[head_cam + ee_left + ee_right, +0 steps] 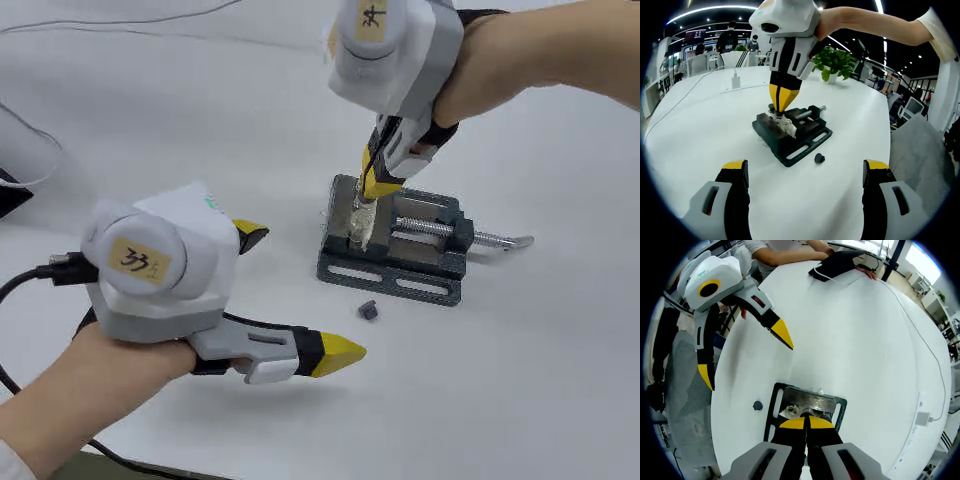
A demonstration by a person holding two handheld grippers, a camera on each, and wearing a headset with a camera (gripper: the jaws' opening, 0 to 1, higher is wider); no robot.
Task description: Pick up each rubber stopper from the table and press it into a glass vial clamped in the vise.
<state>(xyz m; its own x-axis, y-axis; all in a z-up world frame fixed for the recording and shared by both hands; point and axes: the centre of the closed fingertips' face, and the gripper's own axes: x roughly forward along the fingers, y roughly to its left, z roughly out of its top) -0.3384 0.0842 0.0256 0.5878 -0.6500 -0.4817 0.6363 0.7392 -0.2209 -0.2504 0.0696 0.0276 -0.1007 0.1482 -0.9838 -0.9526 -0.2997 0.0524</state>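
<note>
A dark metal vise (432, 268) (802, 142) (771, 410) stands on the white table and clamps clear glass vials (358, 225) (785, 122) (791, 411). My right gripper (374, 187) (781, 102) (805, 423) points straight down, shut, with its yellow tips touching the top of a vial; whether a stopper sits under the tips is hidden. One loose dark rubber stopper (368, 311) (819, 158) (757, 405) lies on the table just in front of the vise. My left gripper (295, 292) (805, 167) (745, 357) hovers open and empty, short of the stopper.
Cables (120, 20) run across the far side of the table, and a black item (8, 195) lies at its left edge. A white charger (735, 80) stands on the far tabletop. A person's hand rests on a black pouch (840, 262) across the table.
</note>
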